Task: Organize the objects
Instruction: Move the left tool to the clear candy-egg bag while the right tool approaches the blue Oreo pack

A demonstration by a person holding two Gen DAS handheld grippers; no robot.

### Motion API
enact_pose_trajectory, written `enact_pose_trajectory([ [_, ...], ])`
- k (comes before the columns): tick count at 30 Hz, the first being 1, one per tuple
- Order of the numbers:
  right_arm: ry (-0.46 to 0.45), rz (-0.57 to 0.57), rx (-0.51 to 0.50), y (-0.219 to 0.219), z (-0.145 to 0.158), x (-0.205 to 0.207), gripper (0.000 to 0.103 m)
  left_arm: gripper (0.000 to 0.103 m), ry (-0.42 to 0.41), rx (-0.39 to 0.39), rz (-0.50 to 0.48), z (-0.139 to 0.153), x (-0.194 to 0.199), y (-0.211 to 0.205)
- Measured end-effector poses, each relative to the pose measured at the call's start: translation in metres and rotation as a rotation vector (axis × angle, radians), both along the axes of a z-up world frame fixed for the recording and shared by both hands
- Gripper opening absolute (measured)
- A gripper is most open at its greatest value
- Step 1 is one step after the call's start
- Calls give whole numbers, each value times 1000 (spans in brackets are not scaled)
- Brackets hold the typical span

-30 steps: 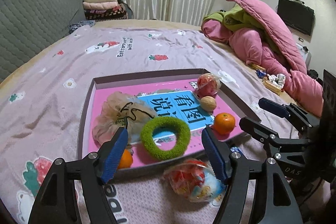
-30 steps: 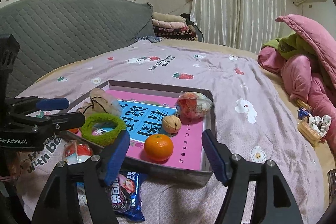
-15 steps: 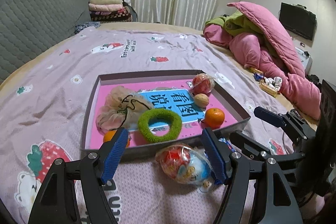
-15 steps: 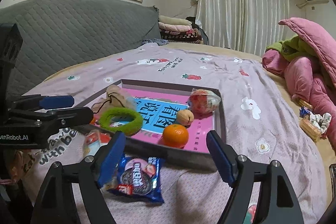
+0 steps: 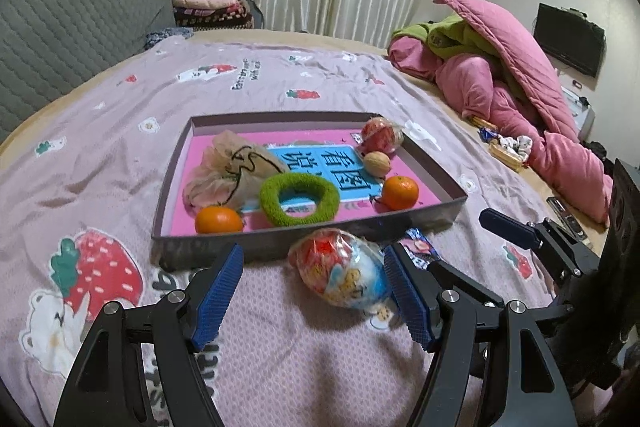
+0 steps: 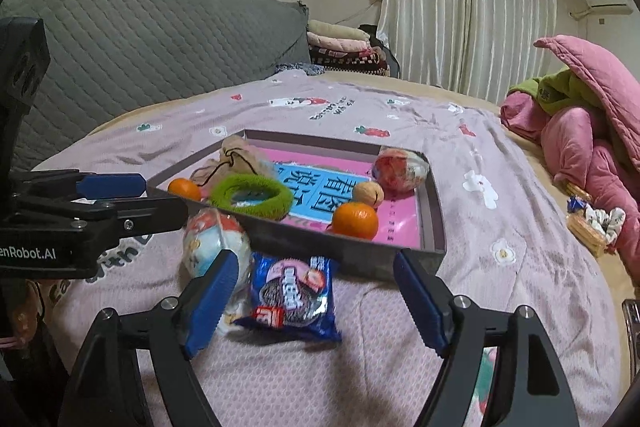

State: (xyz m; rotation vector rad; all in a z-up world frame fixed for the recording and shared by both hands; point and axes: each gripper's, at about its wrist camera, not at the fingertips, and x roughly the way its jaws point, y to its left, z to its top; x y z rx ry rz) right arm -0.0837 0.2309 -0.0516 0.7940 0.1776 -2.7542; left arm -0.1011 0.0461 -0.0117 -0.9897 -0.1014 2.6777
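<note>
- Lying on the bed (image 5: 120, 115), the tray (image 5: 424, 163) serves as the collecting place, and most things already sit inside it: two oranges (image 5: 219, 219), a green ring (image 5: 298, 199), a walnut (image 5: 376, 164), a drawstring pouch (image 5: 228, 167) and a wrapped snack (image 5: 380, 135) at the tray's far corner.
- Two things are not yet in the tray, both just outside its near wall: a snack bag (image 5: 344, 273) and a blue cookie pack (image 6: 292, 293) beside it.
- The left hand-held gripper (image 5: 312, 293) has its jaws wide apart with the snack bag between them; the pads do not press it, so it looks lined up for a pick, not holding.
- The right hand-held gripper (image 6: 316, 303) is likewise spread wide, the cookie pack lying flat between its jaws, untouched.
- Each gripper seems matched to the loose thing nearest it, so both could go over the tray's near wall.
- The flat, crinkly pack may slip from a shallow pinch.
</note>
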Motion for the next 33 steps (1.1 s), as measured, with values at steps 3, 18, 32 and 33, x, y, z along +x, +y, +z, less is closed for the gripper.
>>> enact_pose_trajectory([
  [3,-11,0,4,0,-3,6,79,75,-15,0,-8,-3,3,3],
  [18,-79,-23,45,-8,-21,13,79,75,-68,4,-13,-17,10,21],
  [32,-114,-22,50,-13,-32,2,79,75,-88,11,-3,-29,-13,36],
  [33,-116,-24,48,-13,-33,1,79,75,-88,11,-1,-29,-15,36],
])
